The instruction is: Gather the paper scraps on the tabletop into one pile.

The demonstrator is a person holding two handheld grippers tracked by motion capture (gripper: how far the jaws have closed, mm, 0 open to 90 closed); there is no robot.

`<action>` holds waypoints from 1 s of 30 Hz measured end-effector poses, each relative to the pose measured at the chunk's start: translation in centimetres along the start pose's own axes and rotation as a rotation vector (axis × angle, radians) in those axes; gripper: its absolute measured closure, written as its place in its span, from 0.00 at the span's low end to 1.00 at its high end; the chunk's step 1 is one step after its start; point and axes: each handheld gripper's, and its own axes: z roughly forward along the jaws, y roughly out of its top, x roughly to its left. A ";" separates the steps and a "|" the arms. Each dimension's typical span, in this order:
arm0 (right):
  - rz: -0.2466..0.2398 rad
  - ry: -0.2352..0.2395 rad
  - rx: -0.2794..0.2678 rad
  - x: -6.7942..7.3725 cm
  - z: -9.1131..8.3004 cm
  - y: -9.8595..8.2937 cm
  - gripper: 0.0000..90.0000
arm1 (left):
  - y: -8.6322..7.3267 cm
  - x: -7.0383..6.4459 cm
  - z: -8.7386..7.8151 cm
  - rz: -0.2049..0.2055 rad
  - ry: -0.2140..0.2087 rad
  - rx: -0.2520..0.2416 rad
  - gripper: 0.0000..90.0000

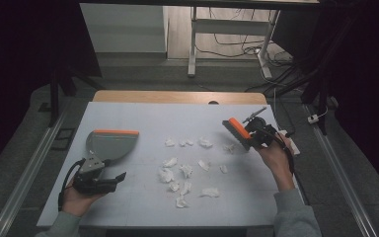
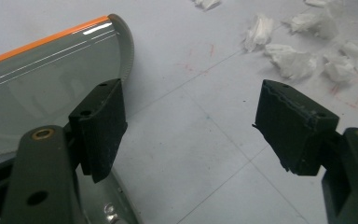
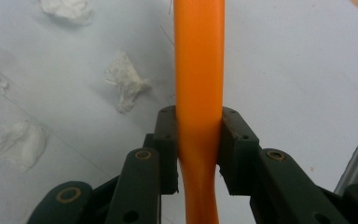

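Nearest us, lower left, our left claw (image 1: pixel 120 177) gapes empty beside the grey dustpan (image 1: pixel 109 143) on the tabletop (image 1: pixel 128 111). At right, our right claw (image 1: pixel 254 137) clamps the orange brush (image 1: pixel 238 130). Paper scraps (image 1: pixel 185 170) litter centre; next we likely grip the pan, then sweep.

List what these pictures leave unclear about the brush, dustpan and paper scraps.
- Brush: right gripper view, bristles hidden under its orange back; its end is cut off by the top edge.
- Dustpan: left gripper view, handle hidden behind the jaws.
- Paper scraps: high view, too small to count surely.
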 end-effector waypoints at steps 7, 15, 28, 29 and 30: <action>-0.070 0.035 0.047 1.7 1.0 1.3 0.79 | -0.1 -0.1 0.0 0.004 0.005 0.003 0.28; -0.151 0.144 0.041 4.3 0.2 2.1 0.79 | -0.1 -0.2 -0.1 0.008 0.005 0.001 0.28; -0.121 0.187 -0.094 4.9 -2.8 2.5 0.79 | -0.1 -0.2 -0.3 0.012 0.003 -0.004 0.29; -0.113 0.180 -0.093 4.5 -2.7 2.4 0.79 | -0.1 -0.2 -0.2 0.014 0.002 -0.003 0.29; -0.107 0.178 -0.096 4.2 -2.6 2.3 0.79 | -0.1 -0.2 -0.2 0.014 0.003 -0.001 0.29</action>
